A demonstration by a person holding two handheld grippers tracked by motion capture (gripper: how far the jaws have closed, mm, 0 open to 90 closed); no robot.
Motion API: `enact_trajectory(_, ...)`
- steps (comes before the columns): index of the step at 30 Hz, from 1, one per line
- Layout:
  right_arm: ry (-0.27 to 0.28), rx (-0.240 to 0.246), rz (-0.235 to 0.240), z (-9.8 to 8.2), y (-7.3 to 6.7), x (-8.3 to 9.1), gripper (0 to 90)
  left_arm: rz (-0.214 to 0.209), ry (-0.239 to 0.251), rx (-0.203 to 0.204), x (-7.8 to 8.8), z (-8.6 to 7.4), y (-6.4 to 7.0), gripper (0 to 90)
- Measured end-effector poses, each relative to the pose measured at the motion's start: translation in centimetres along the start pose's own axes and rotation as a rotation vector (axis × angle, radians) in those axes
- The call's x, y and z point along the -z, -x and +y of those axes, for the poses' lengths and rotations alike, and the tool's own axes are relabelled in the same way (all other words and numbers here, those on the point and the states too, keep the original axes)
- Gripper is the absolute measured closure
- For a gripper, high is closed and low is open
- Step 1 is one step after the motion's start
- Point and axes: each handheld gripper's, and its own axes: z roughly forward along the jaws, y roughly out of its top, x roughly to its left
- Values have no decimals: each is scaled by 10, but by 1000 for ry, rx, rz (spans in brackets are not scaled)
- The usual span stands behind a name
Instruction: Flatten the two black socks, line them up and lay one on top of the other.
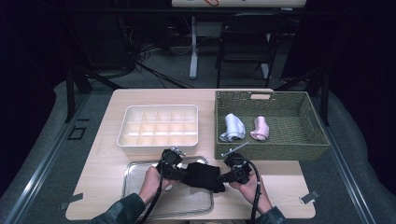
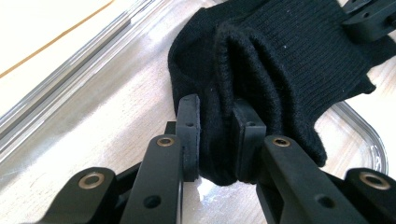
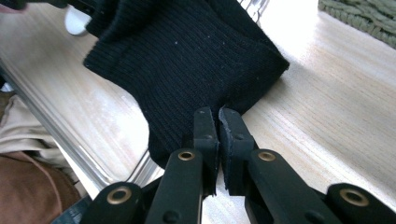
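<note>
A black knit sock (image 1: 203, 176) hangs stretched between my two grippers, over the right end of a clear tray (image 1: 140, 173) near the table's front edge. My left gripper (image 1: 180, 173) is shut on a bunched fold of the sock (image 2: 280, 51); in the left gripper view (image 2: 215, 105) both pads press thick fabric. My right gripper (image 1: 227, 178) is shut on the opposite corner of the sock (image 3: 187, 51). In the right gripper view (image 3: 216, 113) the jaws stand almost together with a thin edge of fabric pinched between them.
A white divided box (image 1: 159, 108) sits behind the tray. At the back right stands a green woven basket (image 1: 271, 151) with a pale blue sock (image 1: 233, 127) and a pink sock (image 1: 259, 129) inside. A dark chair (image 1: 245, 46) stands beyond the table.
</note>
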Motion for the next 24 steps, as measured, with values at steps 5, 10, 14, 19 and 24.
enact_trajectory(5,38,-12,17,0,-3,5,869,-2,3,-2,0,0,0,763)
enact_trajectory(10,59,11,31,0,-6,15,871,-11,3,-10,-1,0,2,767)
enact_trajectory(14,87,13,46,1,-8,16,871,-16,5,-9,-1,0,1,770)
enact_trajectory(19,97,31,53,2,-8,20,873,-25,9,-3,-2,0,1,770)
enact_trajectory(24,123,50,70,4,-14,24,875,-25,11,-6,-2,1,2,770)
